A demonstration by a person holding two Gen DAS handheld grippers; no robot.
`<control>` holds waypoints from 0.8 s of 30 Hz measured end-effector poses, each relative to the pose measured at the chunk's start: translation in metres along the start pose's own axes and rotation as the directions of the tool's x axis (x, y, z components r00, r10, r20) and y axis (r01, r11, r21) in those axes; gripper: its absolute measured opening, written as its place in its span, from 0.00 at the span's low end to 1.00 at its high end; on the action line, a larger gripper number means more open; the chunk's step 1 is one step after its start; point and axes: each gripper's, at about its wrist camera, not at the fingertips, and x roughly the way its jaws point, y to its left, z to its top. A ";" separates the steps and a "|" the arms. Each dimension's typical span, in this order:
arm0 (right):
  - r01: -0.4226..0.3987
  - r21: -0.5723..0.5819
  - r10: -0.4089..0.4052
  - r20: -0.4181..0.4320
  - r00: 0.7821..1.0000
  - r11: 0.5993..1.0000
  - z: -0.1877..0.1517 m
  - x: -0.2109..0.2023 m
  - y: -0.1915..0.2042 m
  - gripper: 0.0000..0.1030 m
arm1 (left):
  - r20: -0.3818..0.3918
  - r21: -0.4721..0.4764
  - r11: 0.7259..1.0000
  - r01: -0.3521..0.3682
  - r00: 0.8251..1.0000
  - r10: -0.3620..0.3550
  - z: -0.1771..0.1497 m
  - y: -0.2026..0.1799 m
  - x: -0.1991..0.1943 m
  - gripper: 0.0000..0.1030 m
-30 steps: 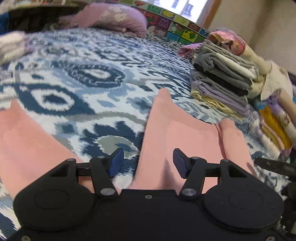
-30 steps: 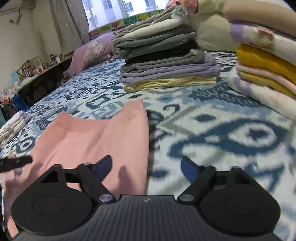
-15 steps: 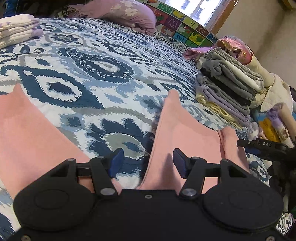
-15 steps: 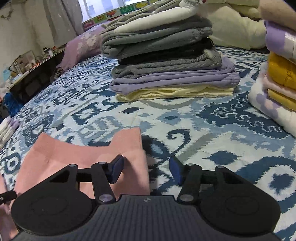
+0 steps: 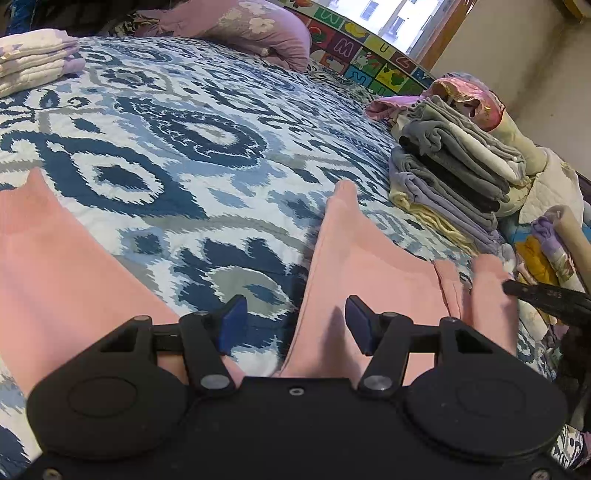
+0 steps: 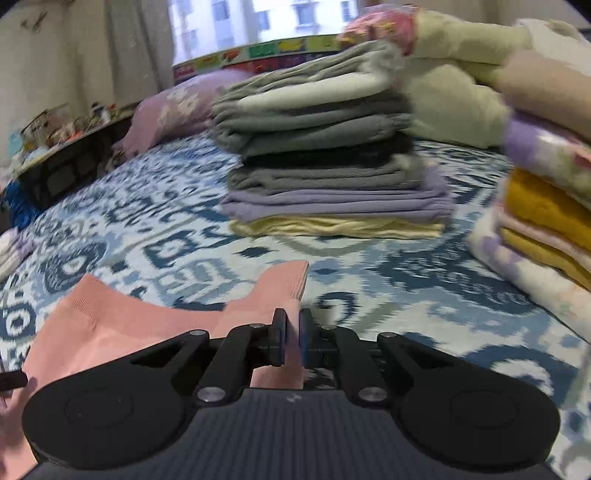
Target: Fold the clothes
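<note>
A pink garment (image 5: 373,273) lies spread on the blue patterned bedspread (image 5: 177,147), with another pink part at the left (image 5: 51,266). My left gripper (image 5: 293,325) is open and empty, low over the garment's near edge. My right gripper (image 6: 291,338) is shut on a raised corner of the pink garment (image 6: 122,325); that corner stands up between its pads. In the left wrist view the right gripper's finger (image 5: 543,293) shows at the garment's right edge.
A stack of folded grey, purple and yellow clothes (image 6: 325,158) stands just beyond the garment, also in the left wrist view (image 5: 454,177). Folded blankets (image 6: 546,206) pile at the right. A purple pillow (image 5: 251,26) lies at the far end. Folded white cloth (image 5: 33,62) lies far left.
My right gripper moved down to the garment's corner and closed on it. My left gripper stayed open in about the same place.
</note>
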 end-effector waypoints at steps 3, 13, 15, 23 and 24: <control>0.033 0.072 -0.034 0.016 0.999 0.997 -0.005 -0.016 -0.024 0.08 | 0.003 0.000 1.000 -0.002 1.000 0.002 0.001 0.001 -0.001 0.56; 0.155 0.235 -0.168 0.035 0.985 0.959 -0.038 -0.070 -0.097 0.08 | 0.016 0.006 1.000 -0.019 1.000 0.018 0.001 0.003 -0.004 0.56; 0.179 0.274 -0.195 0.032 0.980 0.945 -0.045 -0.080 -0.112 0.08 | 0.016 0.007 1.000 -0.023 1.000 0.023 0.001 0.004 -0.003 0.56; 0.250 0.368 -0.276 0.019 0.961 0.895 -0.068 -0.121 -0.151 0.08 | 0.013 0.010 0.999 -0.034 0.999 0.034 -0.001 0.005 -0.003 0.56; 0.258 0.380 -0.286 0.017 0.958 0.888 -0.070 -0.127 -0.156 0.08 | 0.013 0.010 0.999 -0.035 0.999 0.035 -0.001 0.005 -0.003 0.56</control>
